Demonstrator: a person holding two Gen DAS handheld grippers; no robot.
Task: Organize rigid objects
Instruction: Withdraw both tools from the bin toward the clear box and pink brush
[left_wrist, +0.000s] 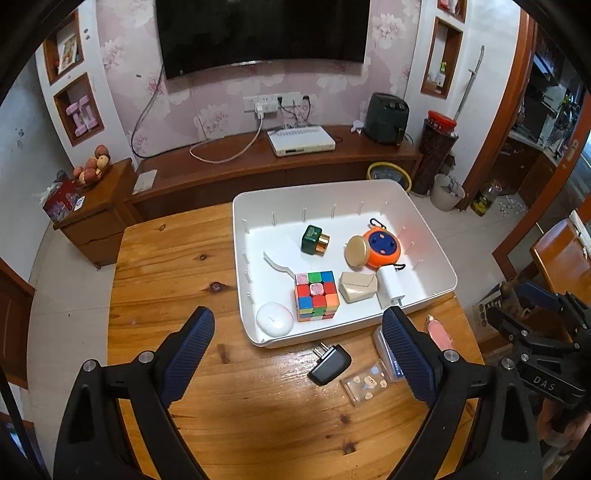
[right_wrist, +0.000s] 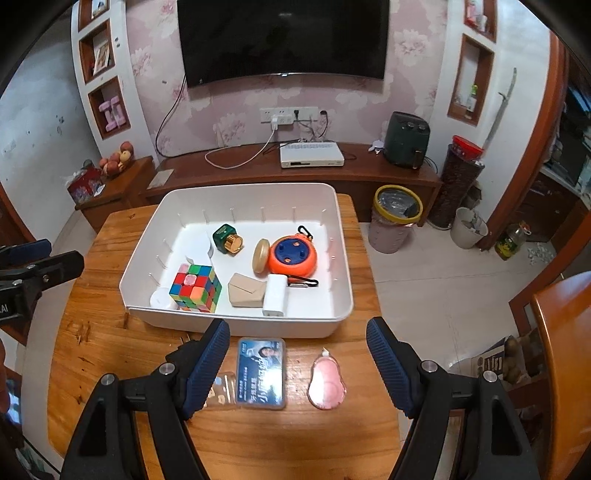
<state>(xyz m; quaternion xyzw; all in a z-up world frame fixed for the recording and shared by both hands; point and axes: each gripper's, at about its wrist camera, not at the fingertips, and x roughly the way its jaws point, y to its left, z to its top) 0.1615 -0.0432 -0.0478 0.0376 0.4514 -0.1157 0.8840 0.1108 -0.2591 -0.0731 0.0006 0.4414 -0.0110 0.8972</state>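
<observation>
A white bin on the wooden table holds a colour cube, green box, orange round gadget, beige case, white charger and white round case. In front lie a black plug adapter, small clear packet, blue card case and pink tape dispenser. My left gripper is open above the adapter. My right gripper is open over the card case and dispenser.
The table edge drops to tiled floor on the right. A trash bin and wooden chair stand there. A TV cabinet runs behind the table. The other gripper shows at the right edge of the left wrist view.
</observation>
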